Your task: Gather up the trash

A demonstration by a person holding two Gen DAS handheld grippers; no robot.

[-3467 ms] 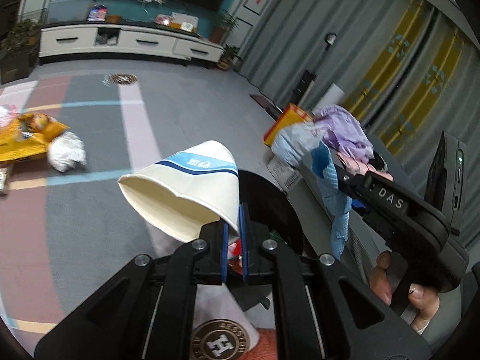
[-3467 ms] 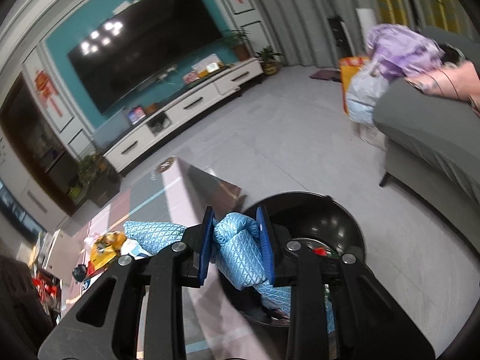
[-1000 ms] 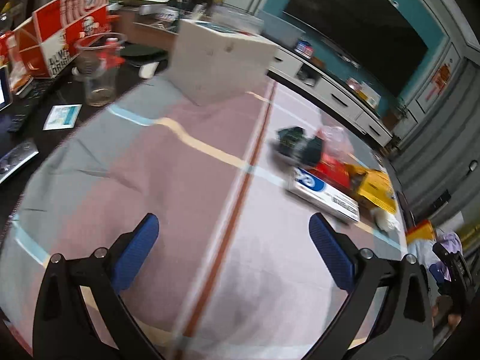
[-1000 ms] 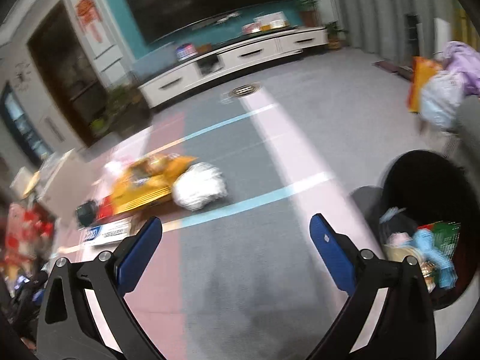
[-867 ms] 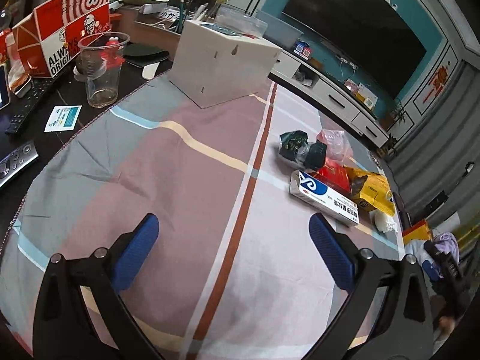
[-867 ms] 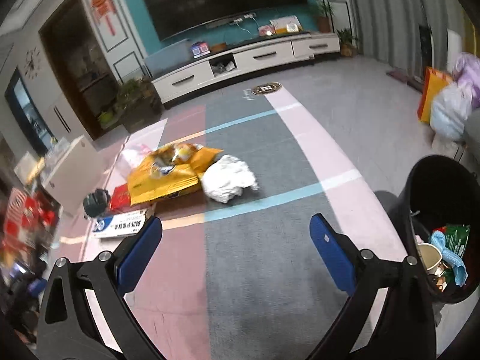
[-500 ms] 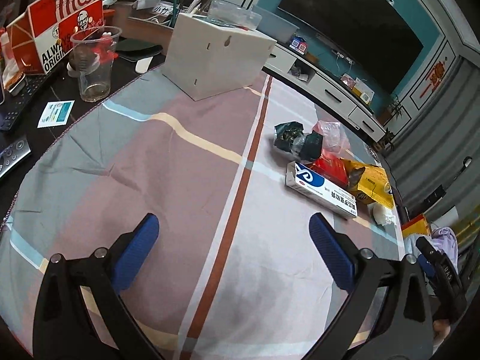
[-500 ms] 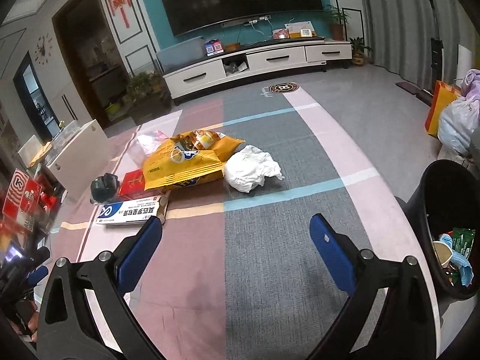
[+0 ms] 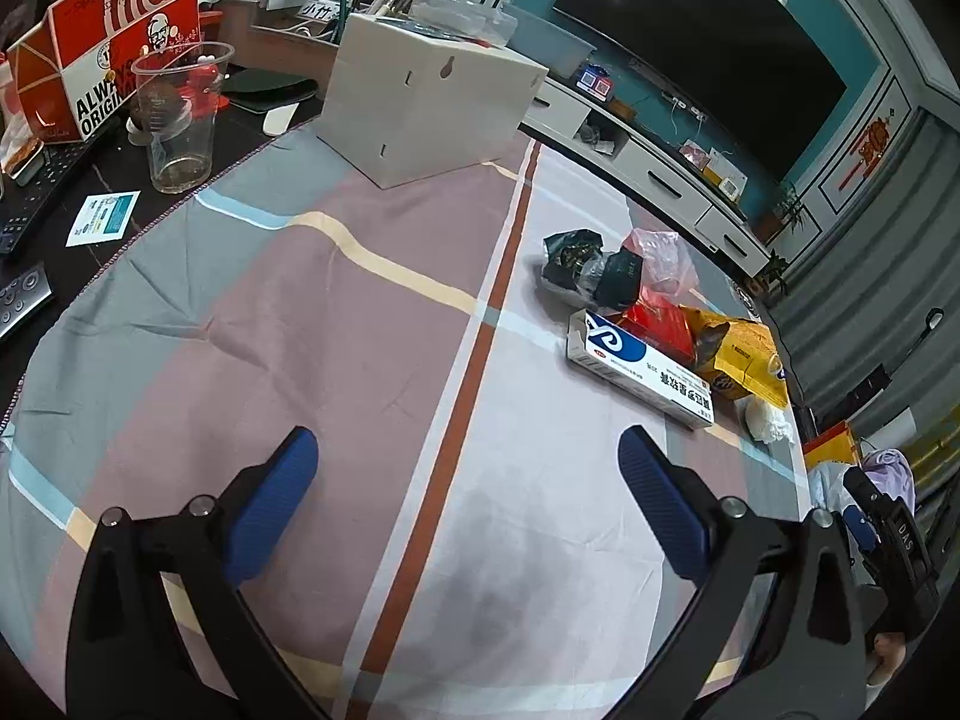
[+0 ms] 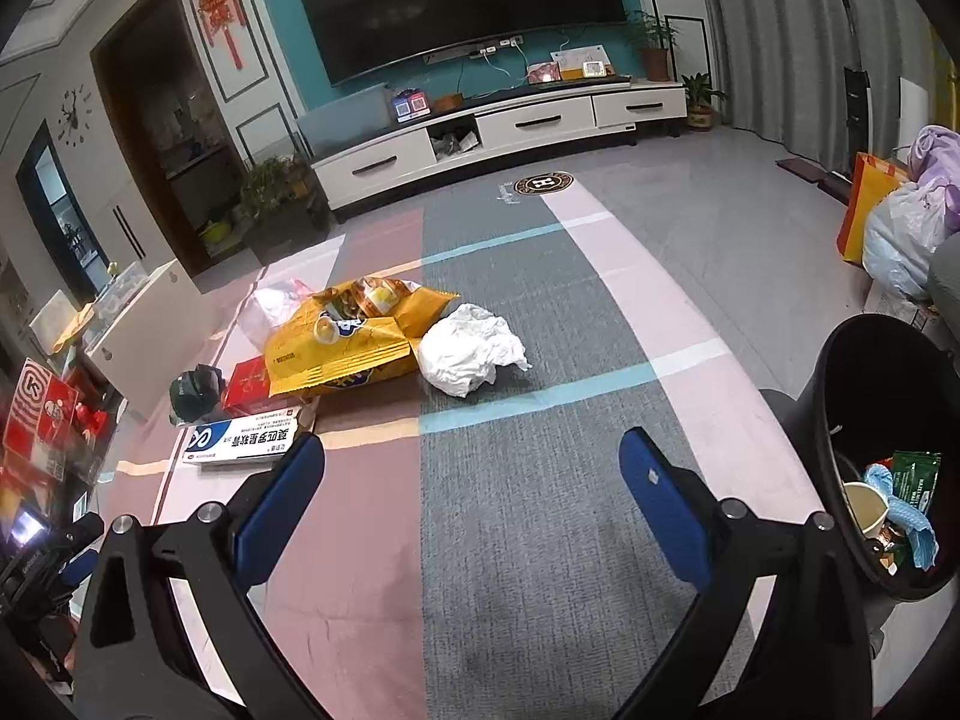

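Some trash is already seen in the bin (image 10: 840, 396) beside the table's edge, while a box (image 10: 240, 441), yellow bag (image 10: 348, 348) and tissue (image 10: 468, 351) are left mid-table, both grippers (image 9: 468, 480) (image 10: 471, 480) held with jaws wide and empty.

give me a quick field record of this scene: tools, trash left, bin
left tool: open, empty, over the cloth
right tool: open, empty
trash left: white box, yellow bag, crumpled paper, red pack, dark wrapper, clear plastic bag
bin: black, by the table edge, holds a paper cup, blue cloth, green packet
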